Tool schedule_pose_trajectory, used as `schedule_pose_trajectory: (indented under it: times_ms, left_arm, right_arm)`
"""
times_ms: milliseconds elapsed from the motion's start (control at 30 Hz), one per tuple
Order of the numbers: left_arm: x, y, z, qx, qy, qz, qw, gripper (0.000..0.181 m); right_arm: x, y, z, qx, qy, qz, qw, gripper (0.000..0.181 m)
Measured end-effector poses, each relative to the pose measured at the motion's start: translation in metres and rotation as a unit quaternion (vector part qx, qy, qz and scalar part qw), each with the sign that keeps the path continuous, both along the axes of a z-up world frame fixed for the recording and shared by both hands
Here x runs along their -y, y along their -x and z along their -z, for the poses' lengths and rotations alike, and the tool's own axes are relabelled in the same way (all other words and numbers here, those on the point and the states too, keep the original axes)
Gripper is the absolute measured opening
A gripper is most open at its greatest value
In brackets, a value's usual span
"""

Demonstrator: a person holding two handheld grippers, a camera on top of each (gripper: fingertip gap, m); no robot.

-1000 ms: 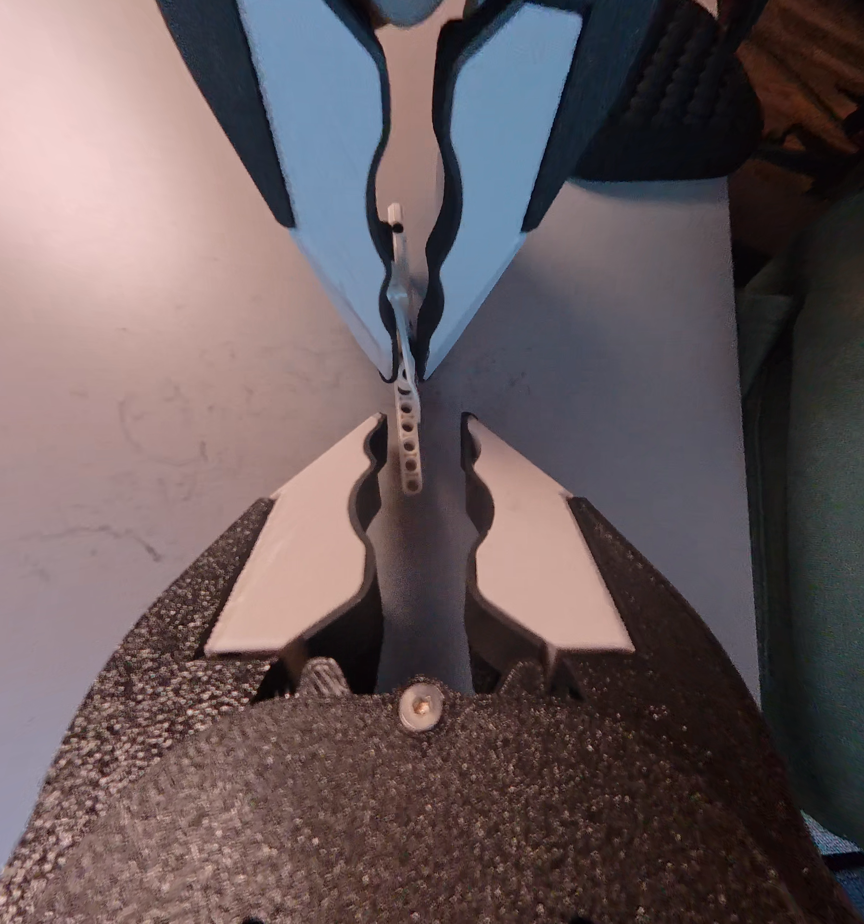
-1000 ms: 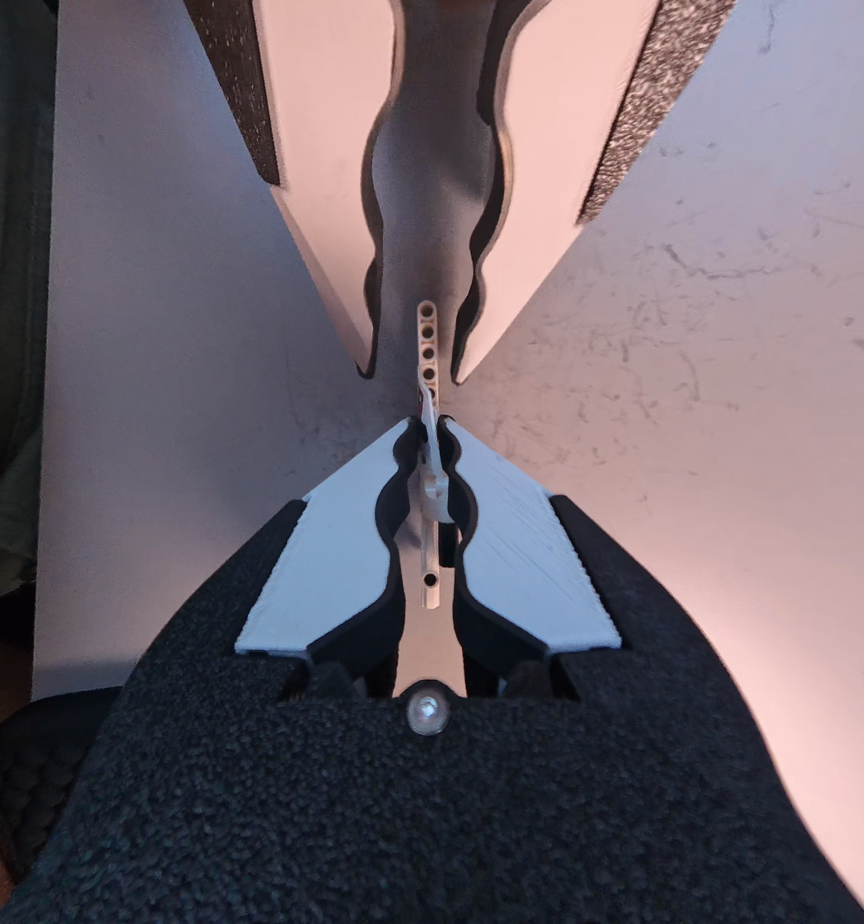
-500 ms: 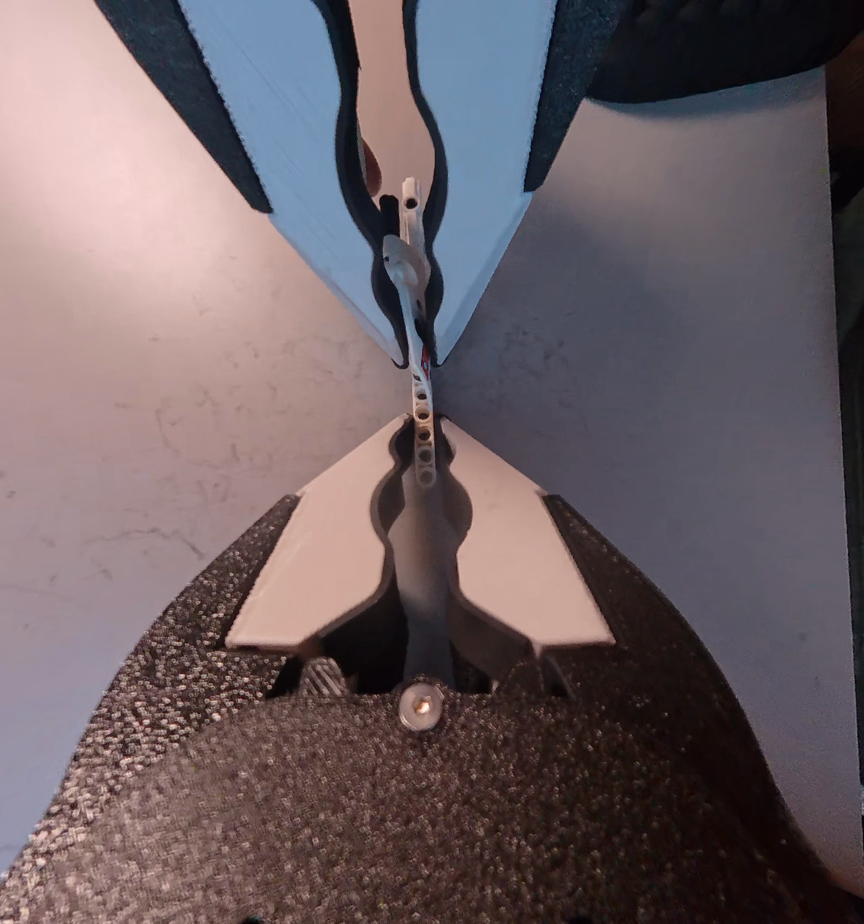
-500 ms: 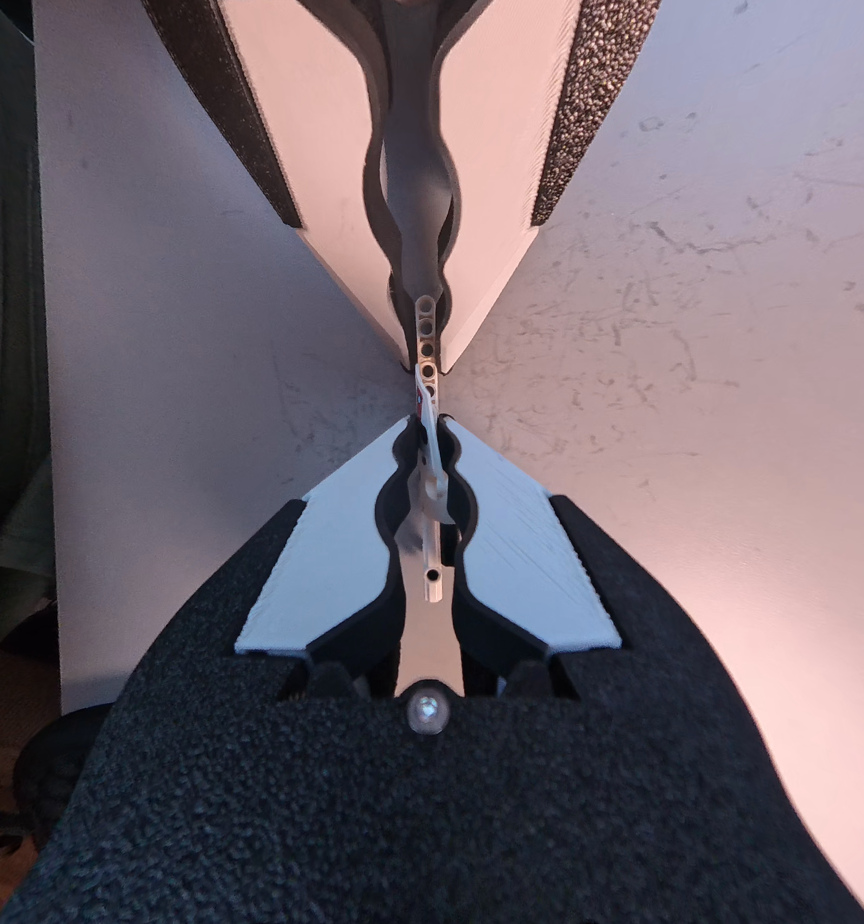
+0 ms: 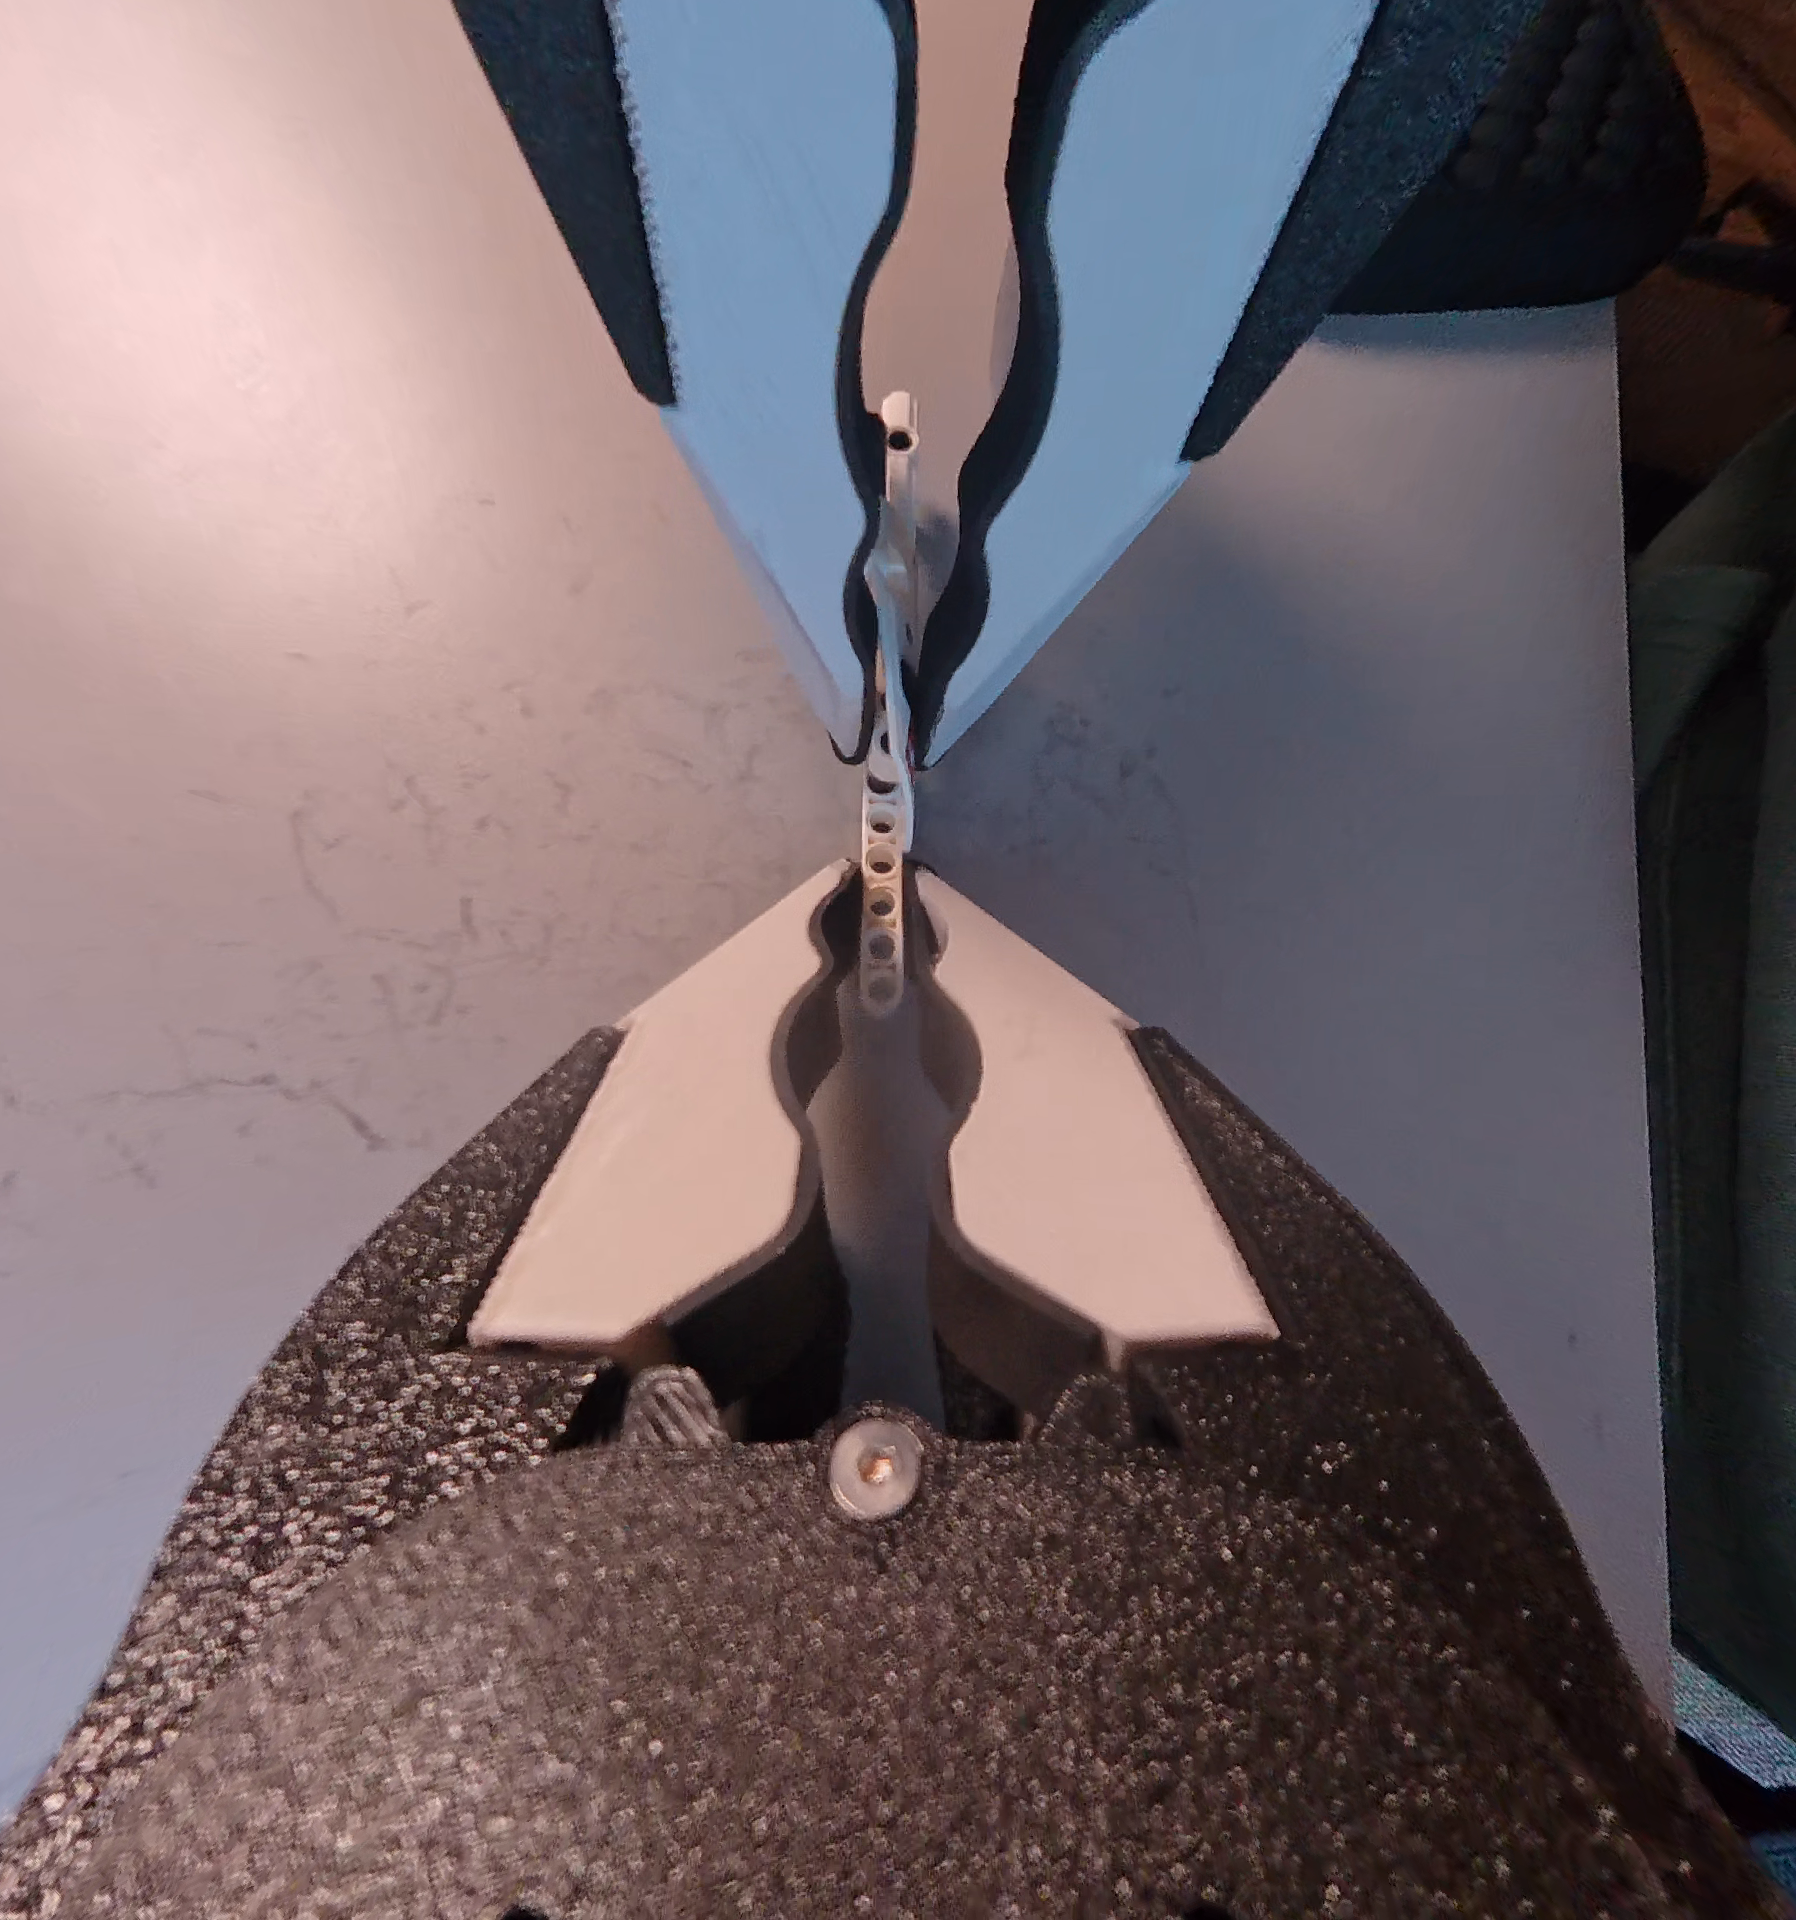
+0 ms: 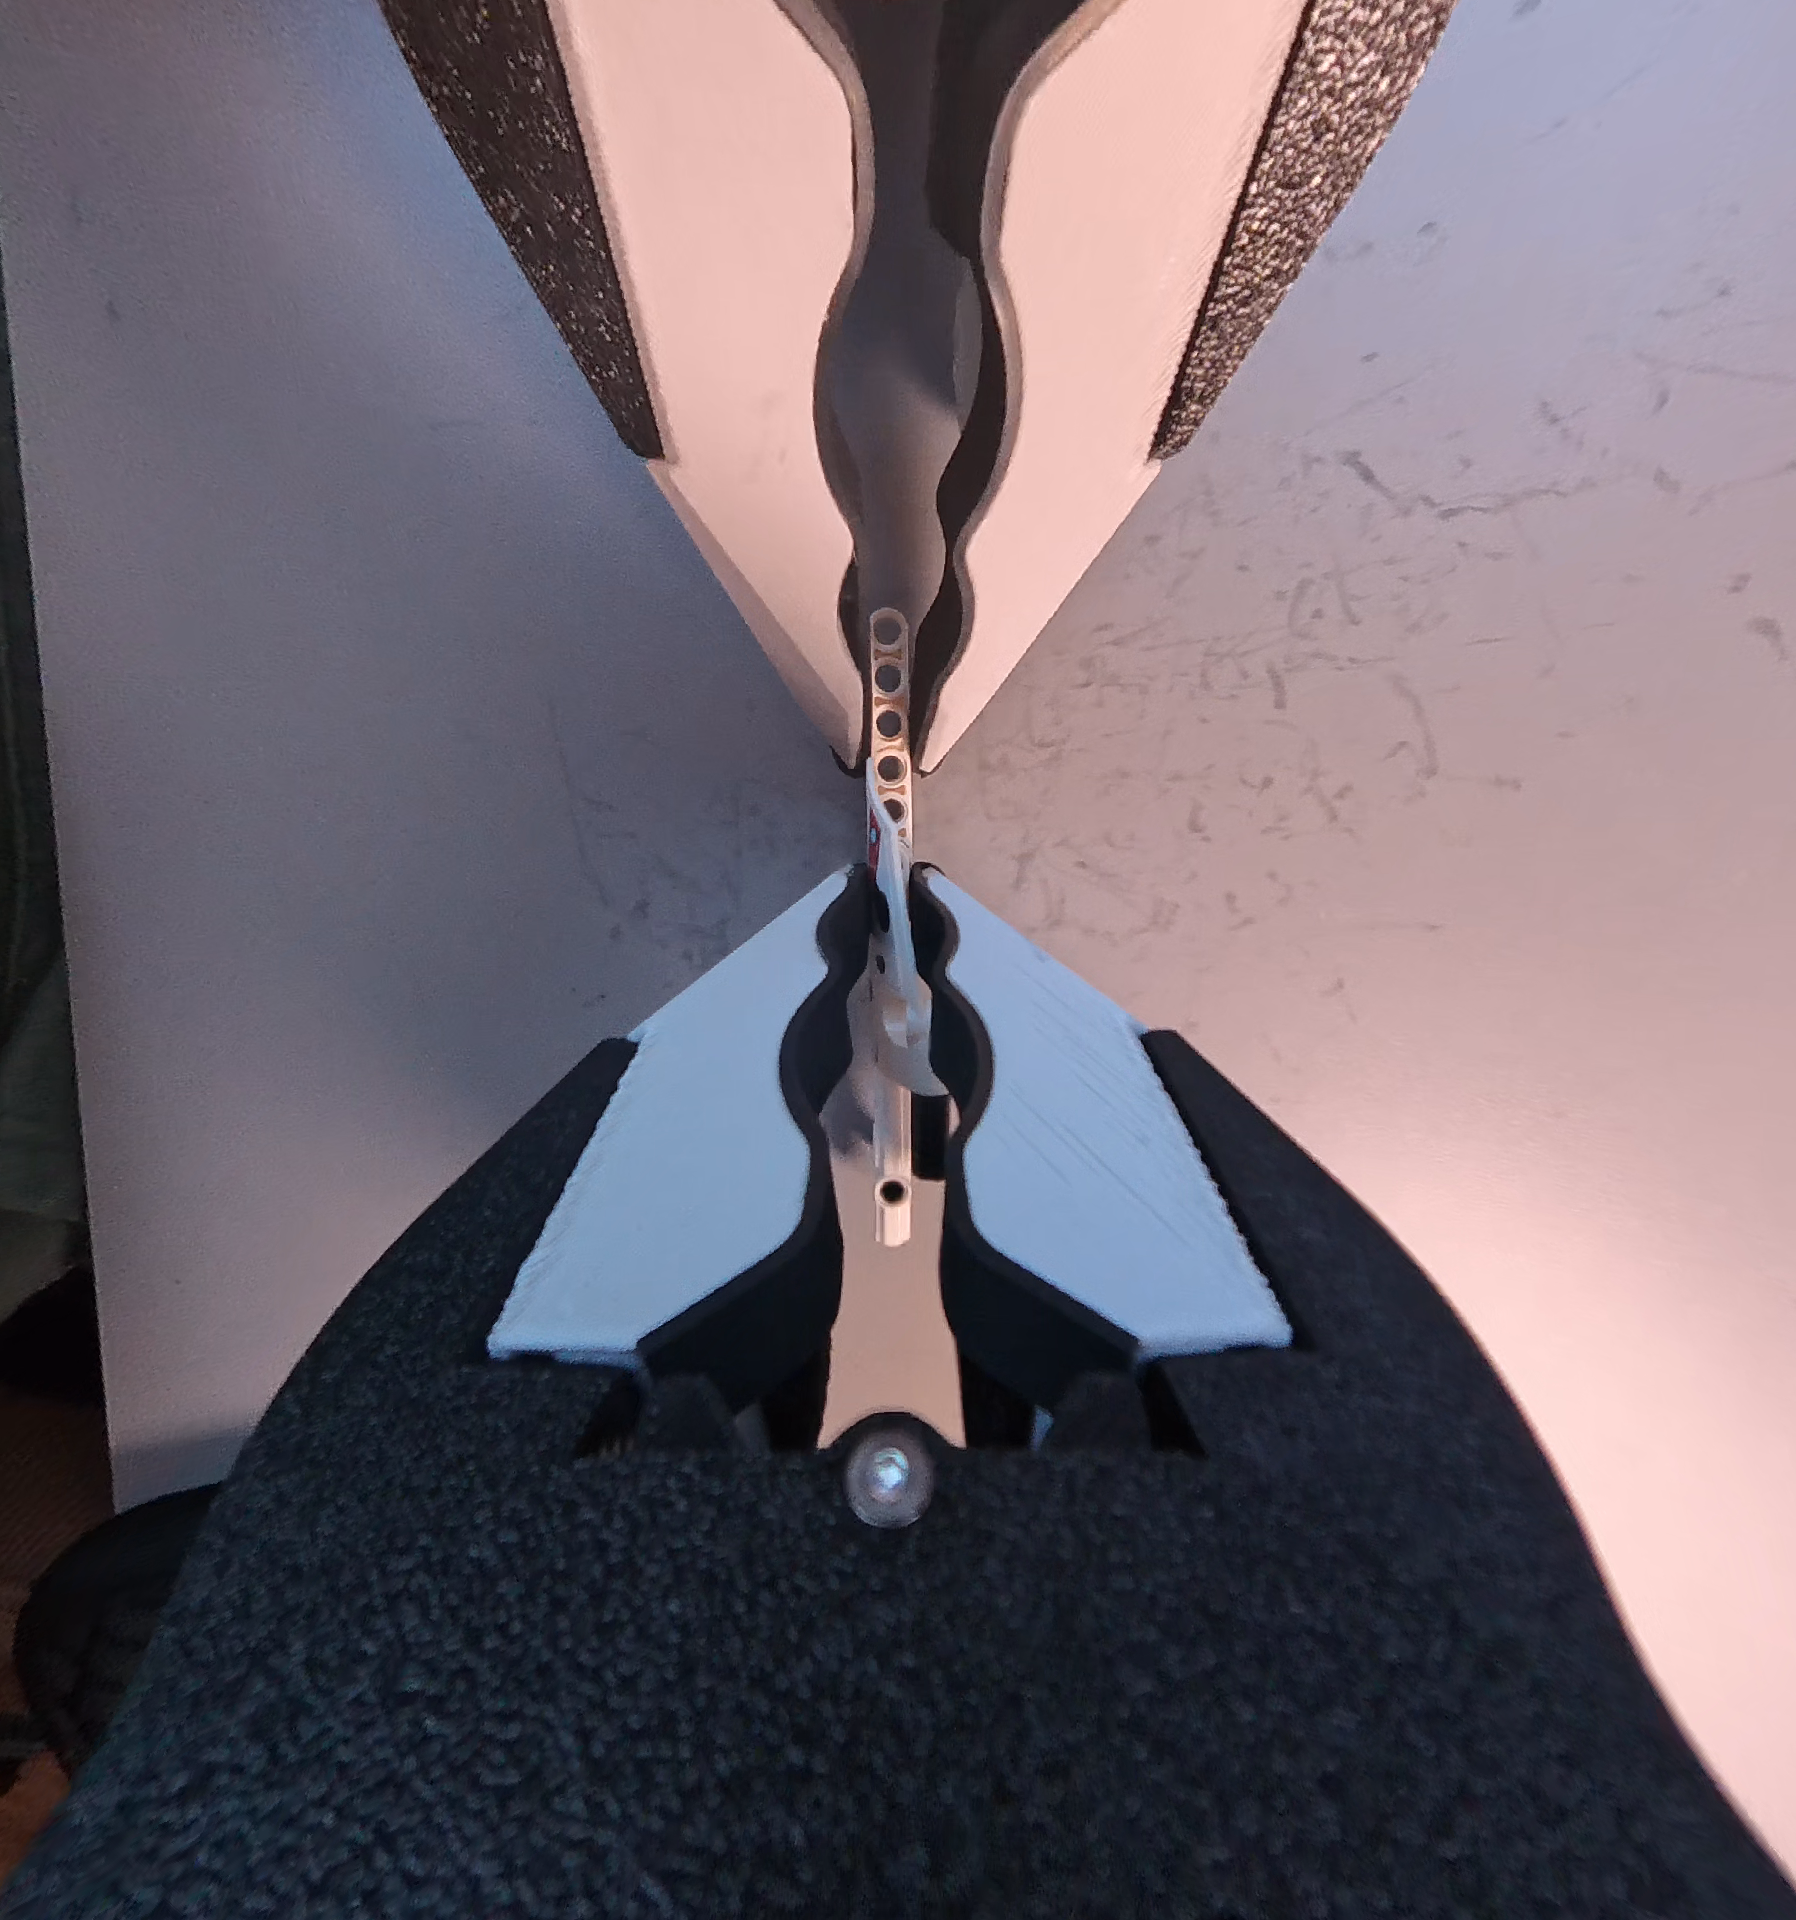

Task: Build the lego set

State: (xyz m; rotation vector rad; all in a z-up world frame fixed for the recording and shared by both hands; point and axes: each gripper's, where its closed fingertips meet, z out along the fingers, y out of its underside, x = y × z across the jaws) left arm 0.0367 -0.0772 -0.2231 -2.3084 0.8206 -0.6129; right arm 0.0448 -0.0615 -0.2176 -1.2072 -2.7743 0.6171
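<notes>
Since a second ago my left gripper (image 5: 886, 883) has gone from spread wide to pinched onto the free end of the white holed beam (image 5: 883, 914); since half a second ago the grip looks the same, only the framing has drifted a little.

Right gripper (image 6: 889, 883) is clamped on the other half of the assembly, the end carrying a small white fitting (image 6: 899, 1023) and a dark pin beside it. A speck of red shows on the piece near the fingertips; too small to identify.

The two grippers meet nose to nose, fingertips near but apart, the beam bridging them in the air above the table (image 5: 302, 727). I judge this a two-ended hold: one side braces while the other presses or re-seats a joint, or else a handover from right to left. Cannot tell which.

The beam sits edge-on between the pads, holes facing the camera, which keeps the thin piece from twisting.

Surface: pale, matte tabletop, scuffed with fine dark scratches, lit warm pink on one side. No loose bricks in view. Past the table edge, a green upholstered seat (image 5: 1767, 1039) and a dark textured object (image 5: 1559, 145); brownish floor beyond.
</notes>
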Motion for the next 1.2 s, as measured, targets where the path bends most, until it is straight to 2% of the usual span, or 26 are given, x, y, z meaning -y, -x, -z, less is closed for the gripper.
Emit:
schedule_pose_trajectory:
  times_ms: [33, 267, 467, 533, 633, 700, 800, 967, 1100, 1200]
  left_arm:
    - [0.0, 0.001, 0.0, 0.002, 0.002, 0.0, 1.0, 0.006]
    - [0.0, -0.002, -0.009, 0.022, -0.014, 0.009, 1.0, 0.006]
    - [0.001, -0.005, -0.016, 0.03, -0.033, 0.019, 0.999, 0.007]
    - [-0.002, -0.005, -0.033, 0.07, -0.061, 0.016, 0.996, 0.007]
    - [-0.007, 0.004, -0.072, 0.17, -0.101, -0.007, 0.98, 0.028]
    - [-0.009, 0.008, -0.093, 0.228, -0.131, -0.014, 0.965, 0.03]
    - [-0.014, 0.006, -0.101, 0.275, -0.14, -0.024, 0.951, 0.026]
    - [-0.018, 0.002, -0.102, 0.279, -0.16, -0.027, 0.947, 0.01]
    - [-0.02, 0.004, -0.115, 0.297, -0.191, -0.036, 0.935, 0.008]
    - [-0.02, 0.008, -0.117, 0.282, -0.2, -0.039, 0.938, 0.007]
  right_arm:
    - [0.001, 0.001, 0.0, -0.004, 0.002, 0.006, 1.0, 0.007]
    - [0.0, 0.001, 0.009, -0.068, 0.011, -0.002, 0.998, 0.013]
    - [0.008, 0.001, 0.002, -0.101, 0.069, 0.002, 0.992, 0.007]
    - [0.007, 0.002, -0.01, -0.113, 0.115, 0.02, 0.987, 0.007]
    - [0.004, 0.006, -0.042, -0.158, 0.224, 0.059, 0.96, 0.007]
    - [-0.001, 0.011, -0.063, -0.191, 0.294, 0.088, 0.932, 0.007]
    - [-0.001, 0.015, -0.077, -0.227, 0.36, 0.104, 0.899, 0.007]
    - [0.005, 0.021, -0.079, -0.255, 0.373, 0.105, 0.886, 0.007]
    - [0.006, 0.026, -0.097, -0.297, 0.391, 0.114, 0.864, 0.007]
    - [0.005, 0.03, -0.099, -0.316, 0.373, 0.124, 0.864, 0.007]
